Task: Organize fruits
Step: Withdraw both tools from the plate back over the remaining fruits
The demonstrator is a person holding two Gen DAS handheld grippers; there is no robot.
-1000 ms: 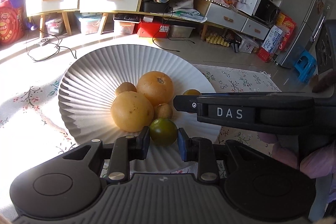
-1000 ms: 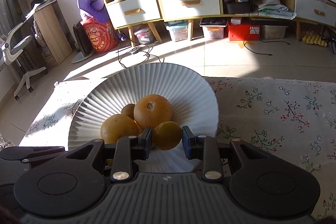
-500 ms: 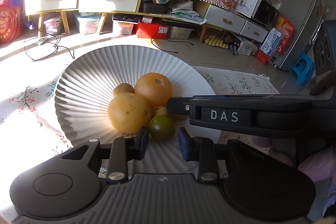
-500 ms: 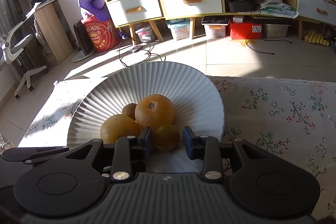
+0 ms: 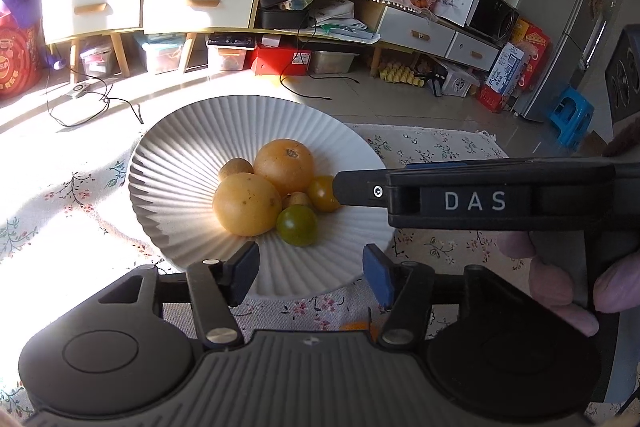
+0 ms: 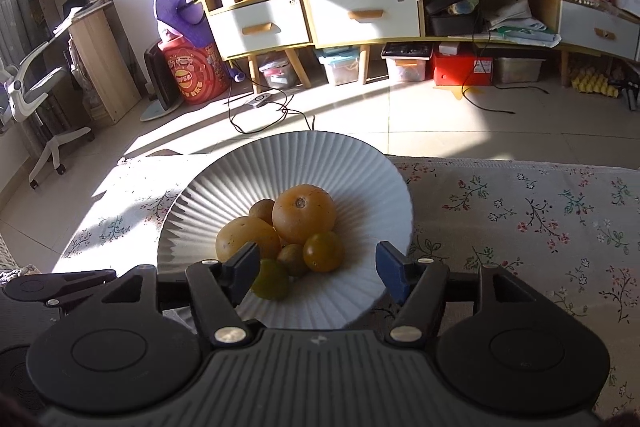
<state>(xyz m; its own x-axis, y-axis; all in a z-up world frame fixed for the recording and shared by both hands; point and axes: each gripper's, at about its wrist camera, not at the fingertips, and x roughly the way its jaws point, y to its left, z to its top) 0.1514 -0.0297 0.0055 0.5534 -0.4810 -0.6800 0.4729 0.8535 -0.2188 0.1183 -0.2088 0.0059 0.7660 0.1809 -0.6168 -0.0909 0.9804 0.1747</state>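
Observation:
A white ribbed plate point(image 5: 188, 163) point(image 6: 372, 179) on a floral tablecloth holds several fruits: a large orange point(image 5: 284, 167) point(image 6: 304, 213), a yellow orange point(image 5: 247, 205) point(image 6: 246, 239), a green citrus point(image 5: 297, 225) point(image 6: 271, 281), a small yellow-orange citrus point(image 5: 323, 193) point(image 6: 323, 251) and small brown fruits. My left gripper point(image 5: 311, 277) hovers just in front of the green citrus, its jaws opening, nothing between them. My right gripper point(image 6: 316, 273) stands behind the small citrus, its jaws opening too, the pads apart from the fruit. It also reaches in from the right in the left wrist view point(image 5: 460, 199).
The floral tablecloth point(image 6: 520, 211) spreads to the right of the plate. Something orange point(image 5: 356, 327) shows under the left gripper's body. Beyond the table's far edge lie a tiled floor, cables, cabinets and storage boxes. A hand point(image 5: 560, 287) holds the right gripper's handle.
Both grippers let go: the left one has spread off the green citrus, the right off the small yellow-orange citrus. Both fruits now rest on the plate.

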